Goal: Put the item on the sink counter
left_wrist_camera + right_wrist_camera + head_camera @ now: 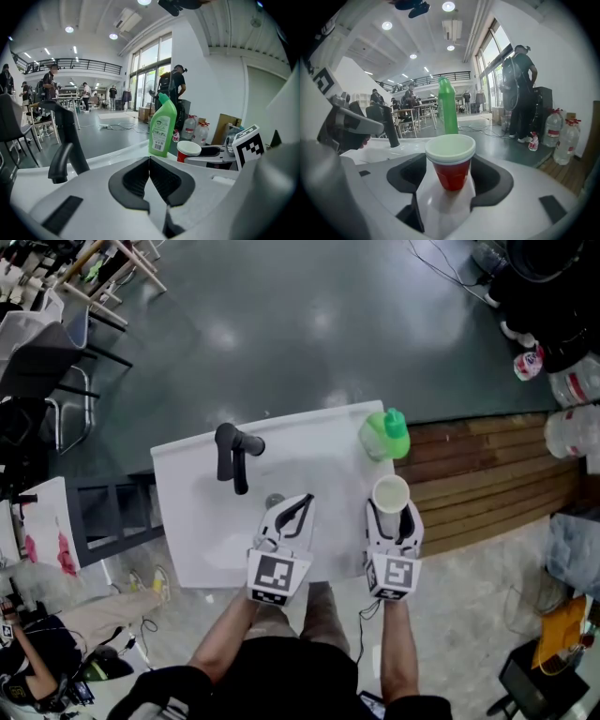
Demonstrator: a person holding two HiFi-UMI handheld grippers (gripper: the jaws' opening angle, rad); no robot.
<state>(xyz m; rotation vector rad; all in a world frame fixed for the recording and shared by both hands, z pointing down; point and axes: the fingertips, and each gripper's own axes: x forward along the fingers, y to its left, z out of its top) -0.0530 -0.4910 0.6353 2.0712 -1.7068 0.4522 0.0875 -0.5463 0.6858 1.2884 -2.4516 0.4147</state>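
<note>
Only the white inside and rim of the red cup (450,164) show from the head view; its red wall is visible in the 2 gripper views alone, and its base is partly lost in the glare of the white surface under it. It is a plain tapered cup, red outside, with a thick white rim and no print that I can see. It stands upright near the right edge of the sink counter (187,521), between the 2 jaws of the right gripper (392,508), which press against its sides just under the rim.

Just behind the cup stands a green bottle (162,126). Its label (160,135) carries a barcode and small print that is too fine to read.

At the left, the left gripper (149,161) has its jaws pressed together with nothing between them. It hangs over the basin in front of the black faucet (232,456). The basin itself is mostly covered by the grippers.
</note>
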